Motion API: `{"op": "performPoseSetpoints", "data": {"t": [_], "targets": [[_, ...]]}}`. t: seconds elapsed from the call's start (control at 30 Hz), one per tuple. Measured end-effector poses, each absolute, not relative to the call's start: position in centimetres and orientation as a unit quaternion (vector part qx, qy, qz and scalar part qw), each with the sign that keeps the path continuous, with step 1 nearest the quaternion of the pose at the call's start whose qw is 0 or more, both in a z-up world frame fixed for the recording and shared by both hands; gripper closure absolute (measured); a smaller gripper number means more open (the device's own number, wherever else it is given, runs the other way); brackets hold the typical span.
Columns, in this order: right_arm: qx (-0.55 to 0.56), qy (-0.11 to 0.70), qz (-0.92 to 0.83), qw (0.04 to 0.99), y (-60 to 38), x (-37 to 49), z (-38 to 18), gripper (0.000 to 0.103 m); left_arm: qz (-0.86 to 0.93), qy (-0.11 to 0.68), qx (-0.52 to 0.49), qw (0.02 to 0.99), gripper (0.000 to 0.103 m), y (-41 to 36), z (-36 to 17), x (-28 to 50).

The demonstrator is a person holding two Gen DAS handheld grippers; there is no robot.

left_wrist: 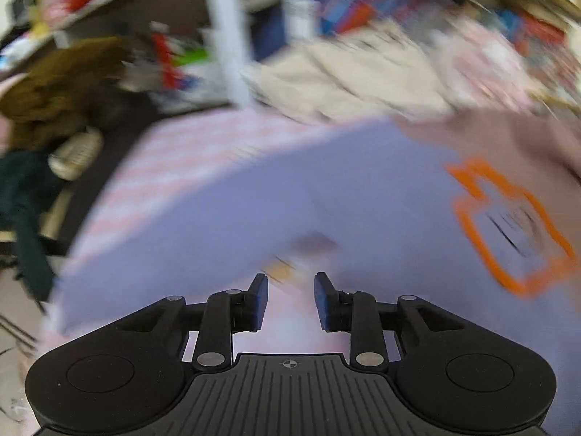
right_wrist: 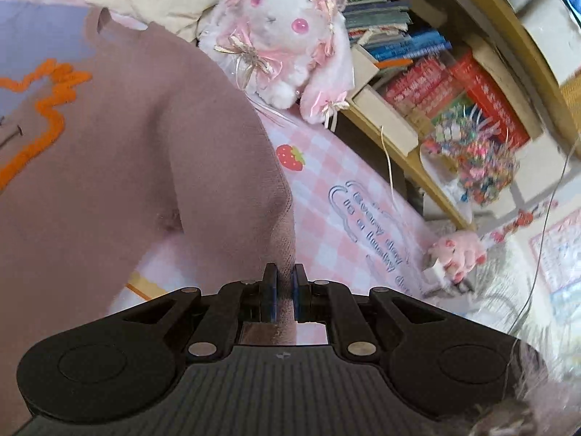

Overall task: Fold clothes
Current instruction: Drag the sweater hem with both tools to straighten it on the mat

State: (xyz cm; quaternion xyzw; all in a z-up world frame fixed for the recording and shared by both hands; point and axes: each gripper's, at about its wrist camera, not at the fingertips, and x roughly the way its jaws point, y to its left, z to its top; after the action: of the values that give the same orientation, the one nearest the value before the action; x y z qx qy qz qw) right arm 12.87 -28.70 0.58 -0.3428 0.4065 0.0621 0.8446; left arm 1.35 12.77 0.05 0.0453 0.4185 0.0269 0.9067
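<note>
Your pink checked bed sheet (right_wrist: 326, 196) carries the mauve-and-lilac knit sweater with the orange outline motif (right_wrist: 152, 138), spread across the bed's middle toward its head end, where a white and pink plush rabbit (right_wrist: 279, 40) sits against the bookshelf (right_wrist: 454, 83). Your right tool (right_wrist: 284, 290) is pinched narrow on the sweater's mauve edge, lifting it off the sheet; pull too hard sideways and the whole garment may slide instead of folding. Your left tool (left_wrist: 291, 299) stands partly apart over the lilac panel, gripping nothing, so that side is unanchored. Both tools tilt steeply downward toward the bed
</note>
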Motion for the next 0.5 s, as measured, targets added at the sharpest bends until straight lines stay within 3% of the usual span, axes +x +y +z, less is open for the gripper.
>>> {"op": "performPoseSetpoints", "data": {"t": [0.17,0.27,0.3,0.5], "targets": [[-0.418,0.373,-0.003,0.829,-30.3,15.9,-1.3,0.091,0.029,0.438,0.019,0.898,0.074,10.5,-1.4,0.0],[-0.414,0.367,-0.051,0.831,-31.5,17.1,-2.3,0.063,0.038,0.444,0.0,0.895,0.074,10.9,-1.1,0.0],[-0.409,0.363,-0.065,0.835,-31.8,17.3,-2.5,0.062,0.041,0.444,-0.002,0.895,0.074,11.0,-1.0,0.0],[-0.091,0.412,0.037,0.906,-32.8,11.2,0.7,0.054,0.067,0.436,-0.017,0.897,0.074,11.5,-1.0,-0.3]]}}
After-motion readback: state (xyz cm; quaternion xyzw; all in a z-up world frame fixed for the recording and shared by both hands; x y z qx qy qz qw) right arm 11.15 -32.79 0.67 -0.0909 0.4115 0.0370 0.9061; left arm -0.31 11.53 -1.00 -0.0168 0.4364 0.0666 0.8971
